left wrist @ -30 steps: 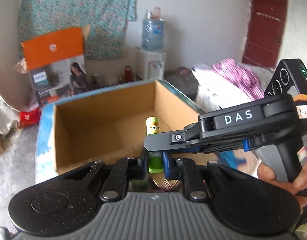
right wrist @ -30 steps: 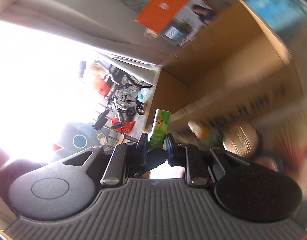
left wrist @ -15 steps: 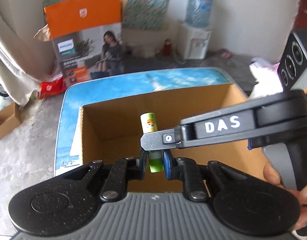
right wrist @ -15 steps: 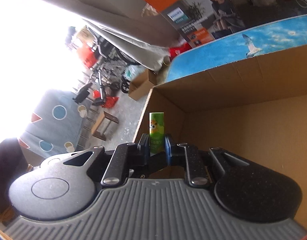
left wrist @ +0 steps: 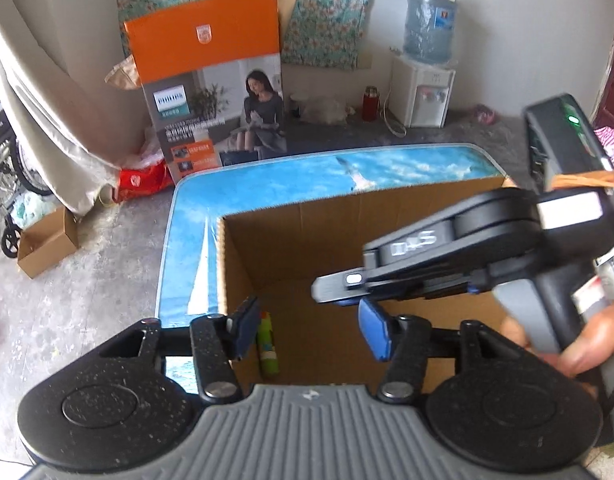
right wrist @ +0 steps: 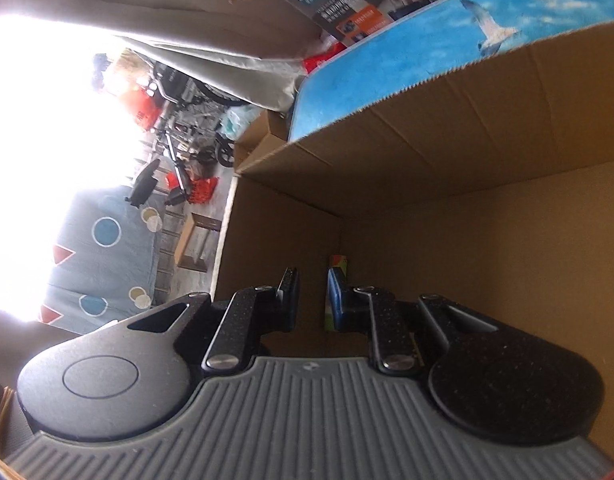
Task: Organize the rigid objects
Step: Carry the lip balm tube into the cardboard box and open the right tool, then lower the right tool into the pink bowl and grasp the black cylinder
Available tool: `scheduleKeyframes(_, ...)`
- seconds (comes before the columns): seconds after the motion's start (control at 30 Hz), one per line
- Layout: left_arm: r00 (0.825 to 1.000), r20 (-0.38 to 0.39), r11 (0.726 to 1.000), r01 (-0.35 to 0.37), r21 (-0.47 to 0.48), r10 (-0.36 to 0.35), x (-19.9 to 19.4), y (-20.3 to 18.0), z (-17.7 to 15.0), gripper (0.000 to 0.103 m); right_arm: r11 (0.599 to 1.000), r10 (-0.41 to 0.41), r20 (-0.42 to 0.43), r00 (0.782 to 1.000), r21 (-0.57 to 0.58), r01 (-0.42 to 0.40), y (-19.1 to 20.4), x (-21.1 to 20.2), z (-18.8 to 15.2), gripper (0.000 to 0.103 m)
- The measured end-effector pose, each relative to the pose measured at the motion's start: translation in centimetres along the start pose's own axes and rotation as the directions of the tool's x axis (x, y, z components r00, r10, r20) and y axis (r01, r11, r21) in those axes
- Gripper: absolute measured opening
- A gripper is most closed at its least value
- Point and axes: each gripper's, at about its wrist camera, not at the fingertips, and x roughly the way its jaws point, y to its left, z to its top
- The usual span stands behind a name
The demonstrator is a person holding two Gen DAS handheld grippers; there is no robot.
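Note:
An open cardboard box (left wrist: 347,232) stands on a table with a blue sky-and-seagull cover (left wrist: 307,176). A green tube (left wrist: 267,344) lies on the box floor along its left wall. My left gripper (left wrist: 307,320) hangs over the box, its jaws opening with nothing between them; the tube lies just past the left finger. My right gripper (left wrist: 339,296), held in a hand, reaches into the box from the right. In the right wrist view my right gripper (right wrist: 312,280) has its jaws close together with nothing gripped. The green tube (right wrist: 338,264) shows beyond its right finger, near the box (right wrist: 467,120) corner.
On the floor behind the table stand a tall orange-and-grey carton (left wrist: 211,100), a water dispenser (left wrist: 423,92) and a red flask (left wrist: 370,102). A small cardboard box (left wrist: 47,244) lies on the floor at the left, near a wheel (left wrist: 11,160).
The left jaws have opened wide and the green tube has dropped from them to the box floor. It no longer stands between the right fingers. Both grippers have moved in over the box.

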Motion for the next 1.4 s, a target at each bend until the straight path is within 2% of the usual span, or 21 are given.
scheduleKeyframes(0.07,0.999,0.031,1.000,0.021,-0.010,-0.020,-1.6,0.4,-0.4,0.067,1.000,0.010,0.028,1.000,-0.015,-0.009,0.4,-2.0,-0.7,0.016)
scheduleKeyframes(0.13,0.997,0.059,0.998,0.057,-0.033,-0.055,-3.3,1.0,-1.0,0.081,0.999,0.029,0.061,0.998,-0.029,-0.028,0.9,-4.9,-2.0,0.017)
scheduleKeyframes(0.3,0.985,0.141,0.993,0.106,-0.060,-0.097,-7.9,1.8,-3.8,0.093,0.992,0.116,0.168,0.979,-0.063,-0.107,1.2,-12.2,-6.3,0.018)
scheduleKeyframes(0.43,0.973,0.162,0.984,0.174,-0.034,-0.166,-10.3,1.4,-6.8,0.103,0.986,0.163,0.254,0.953,-0.077,-0.148,0.6,-16.3,-11.1,0.024)
scheduleKeyframes(0.6,0.969,0.108,0.975,0.221,0.014,-0.222,-10.6,-0.3,-11.6,0.103,0.980,0.192,0.228,0.955,0.002,-0.197,-2.1,-16.7,-17.8,0.029)
scheduleKeyframes(0.77,0.972,0.048,0.971,0.223,0.087,-0.228,-8.4,-2.6,-16.1,0.101,0.964,0.196,0.160,0.968,0.152,-0.220,-5.3,-13.5,-22.6,0.030)
scheduleKeyframes(0.83,0.972,0.031,0.967,0.228,0.112,-0.233,-7.4,-3.4,-17.3,0.098,0.955,0.191,0.137,0.972,0.204,-0.217,-6.5,-12.3,-23.8,0.031)
scheduleKeyframes(1.07,0.972,0.000,0.967,0.233,0.099,-0.234,-4.2,-4.0,-18.8,0.087,0.921,0.176,0.082,0.981,0.336,-0.194,-8.9,-8.6,-25.2,0.035)
scheduleKeyframes(1.2,0.959,-0.015,0.957,0.282,0.062,-0.282,-2.8,-3.6,-19.1,0.079,0.913,0.162,0.080,0.984,0.366,-0.180,-9.5,-8.0,-25.7,0.041)
scheduleKeyframes(1.33,0.950,-0.010,0.950,0.311,0.036,-0.311,-2.2,-3.5,-19.2,0.067,0.907,0.158,0.084,0.984,0.381,-0.178,-9.8,-7.8,-25.8,0.041)
scheduleKeyframes(1.4,0.948,-0.003,0.948,0.317,0.026,-0.317,-2.0,-3.5,-19.2,0.065,0.906,0.155,0.083,0.984,0.385,-0.175,-9.8,-7.6,-25.9,0.041)
